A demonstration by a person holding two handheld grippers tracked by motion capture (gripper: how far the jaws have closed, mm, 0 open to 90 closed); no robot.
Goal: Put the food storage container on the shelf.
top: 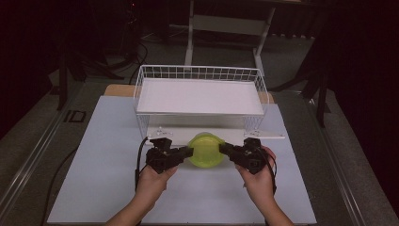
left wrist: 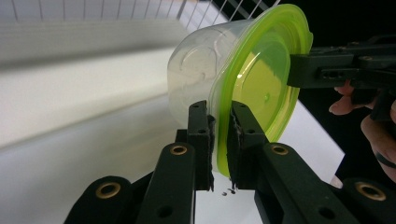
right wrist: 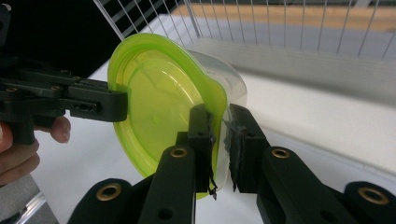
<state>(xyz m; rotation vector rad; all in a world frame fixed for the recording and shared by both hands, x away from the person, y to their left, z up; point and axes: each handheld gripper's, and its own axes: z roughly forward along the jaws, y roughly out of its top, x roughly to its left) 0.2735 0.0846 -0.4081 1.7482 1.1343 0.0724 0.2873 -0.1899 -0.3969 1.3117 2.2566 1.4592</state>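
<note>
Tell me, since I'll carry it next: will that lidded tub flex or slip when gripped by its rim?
The tub looks thin, clear and empty, so probably light. Its green lid bends at the right gripper, so likely flexible. The glossy rim might slip.

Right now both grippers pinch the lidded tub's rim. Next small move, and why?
Probably carry the tub forward and up over the wire basket's front rim. The left gripper and right gripper each clamp the green lid's edge on opposite sides, and the basket stands just behind it.
</note>
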